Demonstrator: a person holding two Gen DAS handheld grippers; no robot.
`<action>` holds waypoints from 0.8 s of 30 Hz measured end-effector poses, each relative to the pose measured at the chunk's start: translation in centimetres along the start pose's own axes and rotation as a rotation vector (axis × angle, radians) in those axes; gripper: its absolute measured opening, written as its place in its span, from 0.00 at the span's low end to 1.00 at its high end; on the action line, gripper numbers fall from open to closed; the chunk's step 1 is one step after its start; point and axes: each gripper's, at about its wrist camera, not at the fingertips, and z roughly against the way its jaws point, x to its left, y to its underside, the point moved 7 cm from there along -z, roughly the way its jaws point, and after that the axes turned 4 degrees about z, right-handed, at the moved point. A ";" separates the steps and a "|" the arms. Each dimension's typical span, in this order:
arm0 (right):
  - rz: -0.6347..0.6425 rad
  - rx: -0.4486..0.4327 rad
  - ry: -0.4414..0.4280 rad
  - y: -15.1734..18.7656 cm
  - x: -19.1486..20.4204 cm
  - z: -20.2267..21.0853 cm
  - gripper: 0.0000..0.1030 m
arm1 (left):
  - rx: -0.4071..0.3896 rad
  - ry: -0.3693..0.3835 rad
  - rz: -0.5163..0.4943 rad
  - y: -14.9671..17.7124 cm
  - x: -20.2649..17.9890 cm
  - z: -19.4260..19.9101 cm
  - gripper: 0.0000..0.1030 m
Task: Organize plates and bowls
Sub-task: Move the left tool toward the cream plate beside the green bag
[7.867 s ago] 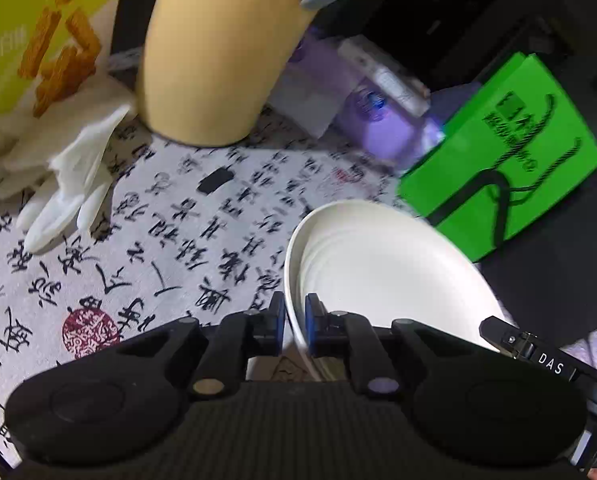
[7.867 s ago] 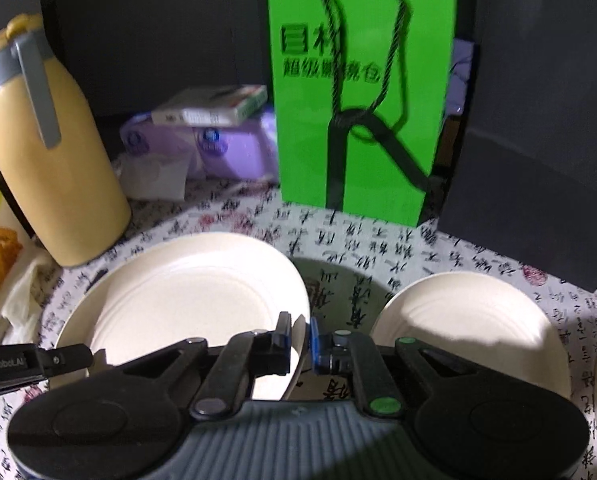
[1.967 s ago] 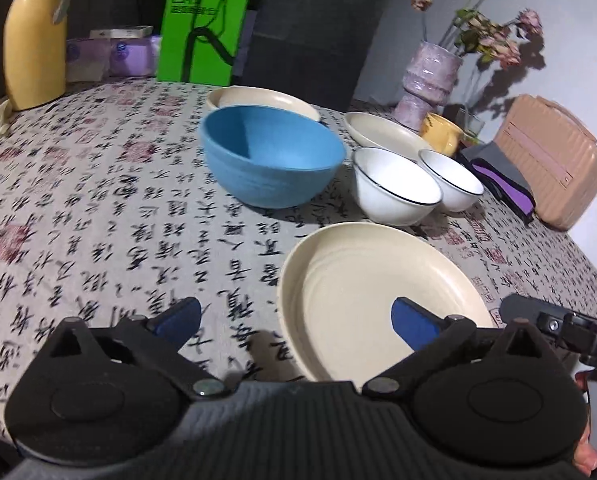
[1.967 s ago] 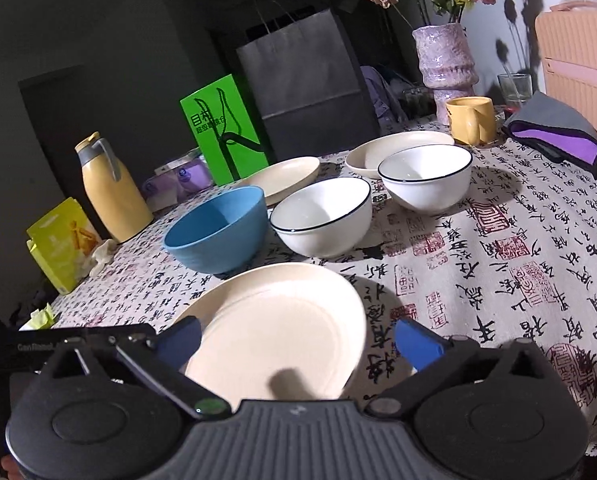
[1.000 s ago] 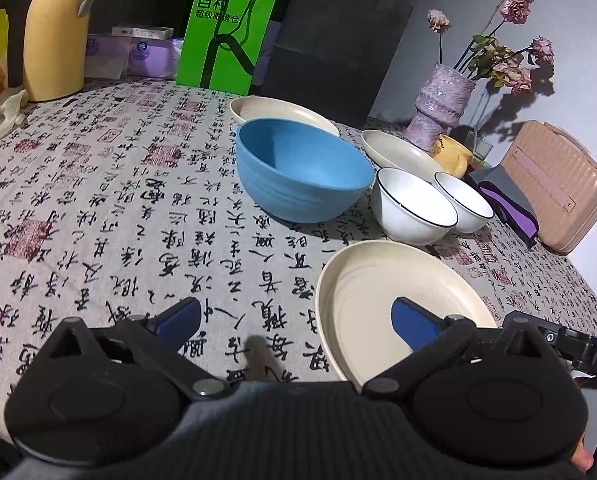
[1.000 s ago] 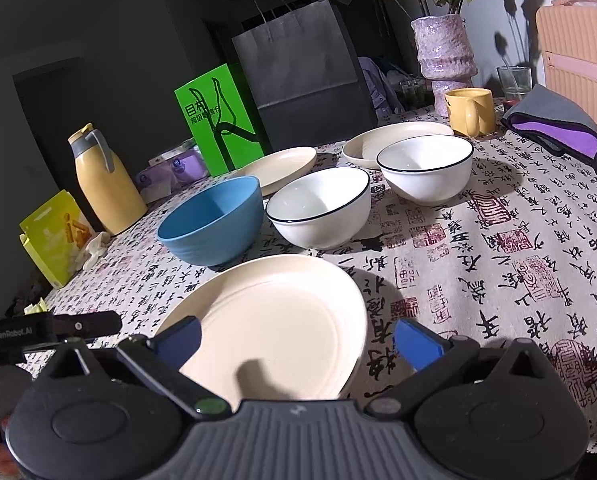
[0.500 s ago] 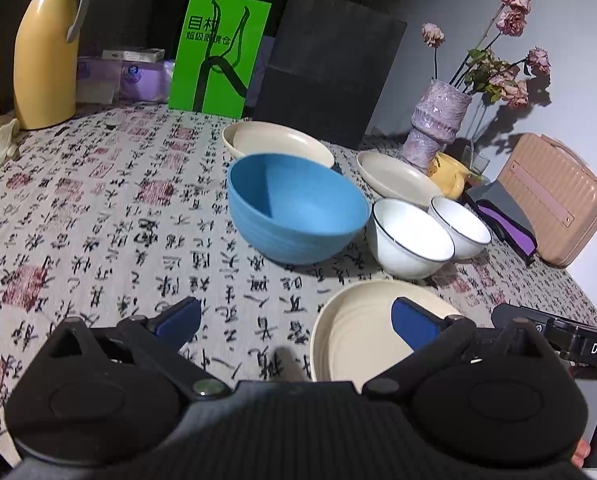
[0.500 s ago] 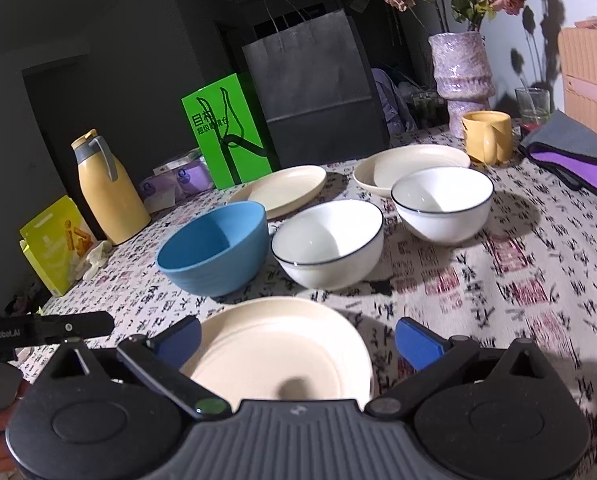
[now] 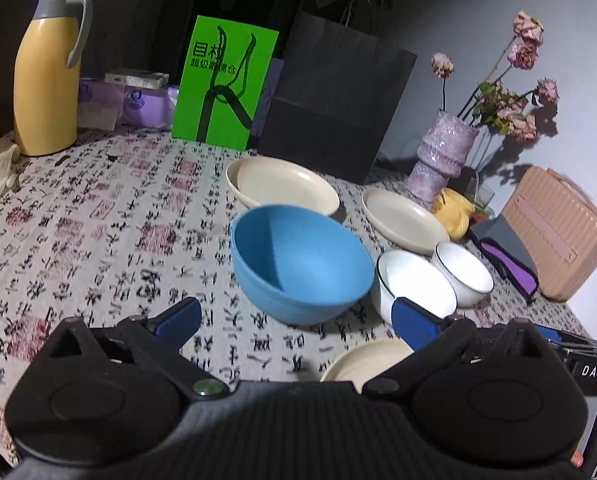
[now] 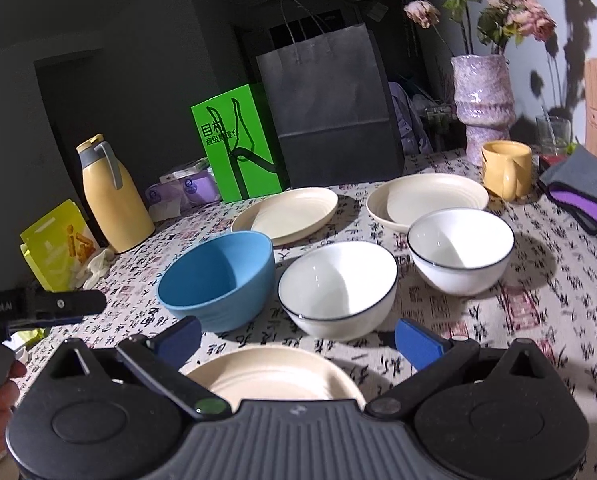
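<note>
While both grippers hover spread, the near plate point(image 10: 274, 376) lies free.

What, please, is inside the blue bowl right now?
Nothing: the blue bowl shows only bare blue inside in both views. From the right wrist view its near wall hides a strip of the bottom; the left wrist view shows that empty too.

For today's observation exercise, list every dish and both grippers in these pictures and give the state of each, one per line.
Left gripper: open, holding nothing.
Right gripper: open, holding nothing.
Near cream plate: flat on the cloth, empty.
Blue bowl: upright, empty.
Nearer white bowl: upright, empty.
Farther white bowl: upright, empty.
Two far cream plates: flat, unstacked.
Yellow mug: upright.
</note>
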 end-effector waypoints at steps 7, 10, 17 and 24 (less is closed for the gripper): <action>0.013 0.000 -0.006 -2.5 0.5 -0.9 1.00 | -0.016 -0.010 0.013 -2.5 0.3 -0.2 1.00; 0.008 -0.016 -0.018 -3.7 0.8 -1.4 1.00 | -0.022 -0.016 0.015 -3.7 0.3 -0.3 1.00; 0.006 -0.017 -0.025 -6.5 1.2 -2.9 1.00 | -0.049 -0.028 0.027 -6.9 -0.1 -0.4 1.00; 0.007 -0.008 -0.030 -9.2 1.8 -4.4 1.00 | -0.070 -0.040 0.028 -10.0 -0.2 -1.0 1.00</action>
